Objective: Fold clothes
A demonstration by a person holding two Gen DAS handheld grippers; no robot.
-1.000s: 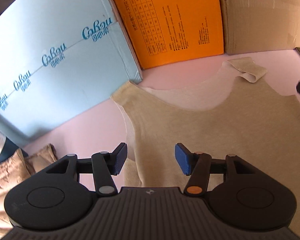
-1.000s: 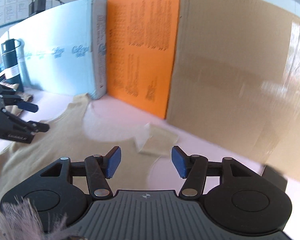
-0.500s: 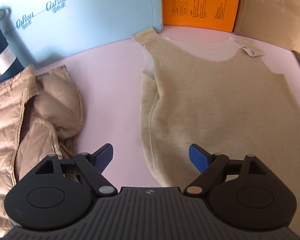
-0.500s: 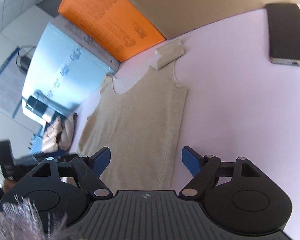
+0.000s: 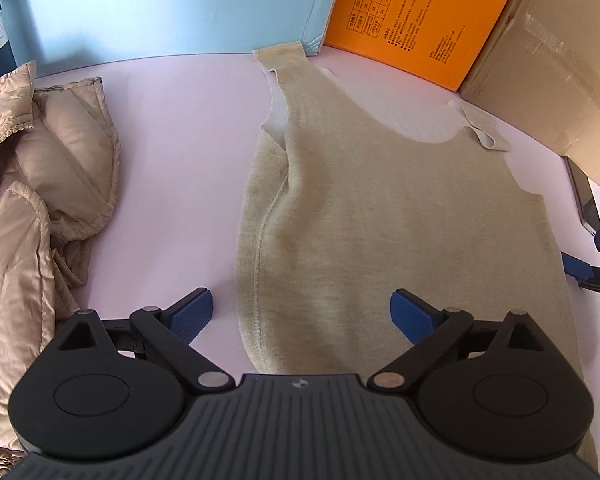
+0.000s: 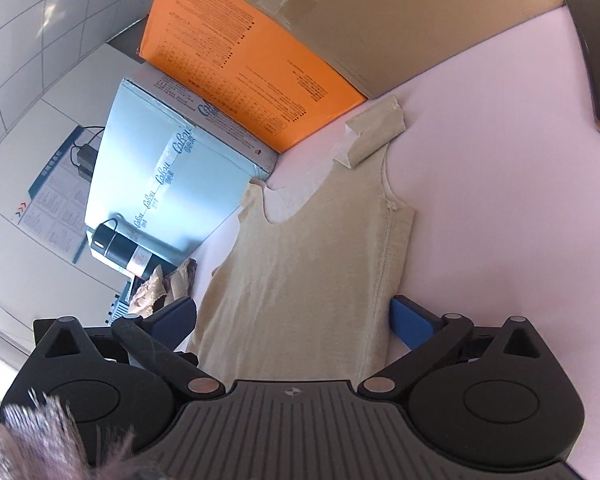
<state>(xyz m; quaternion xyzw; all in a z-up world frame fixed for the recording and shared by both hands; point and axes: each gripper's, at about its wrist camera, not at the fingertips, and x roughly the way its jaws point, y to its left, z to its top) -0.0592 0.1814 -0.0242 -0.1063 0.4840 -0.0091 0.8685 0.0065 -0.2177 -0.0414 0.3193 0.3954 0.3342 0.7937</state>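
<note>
Item: my left claw [image 5: 302, 314], jaws opening wide, nothing gripped; the beige vest [image 5: 400, 220] lies flat beneath it, side seam just inside my left pad.

Item: my right claw [image 6: 292, 320], jaws opening, empty, straddling the vest's [image 6: 312, 272] opposite seam.

Step, as I judge it: seize both side edges evenly, low, pinching both layers.

Farther ahead: right strap [image 5: 482, 130] curled over; flatten it first.

Beyond my left claw's left pad: quilted jacket [image 5: 32, 200], apart.

Farthest: boxes [image 5: 412, 12].

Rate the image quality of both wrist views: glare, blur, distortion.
Left wrist view: sharp, evenly lit; fisheye bends the blue box; soft shadow beside the vest. Right wrist view: scene tilted, glare on the cardboard box, blurred fuzz at the bottom left corner.
</note>
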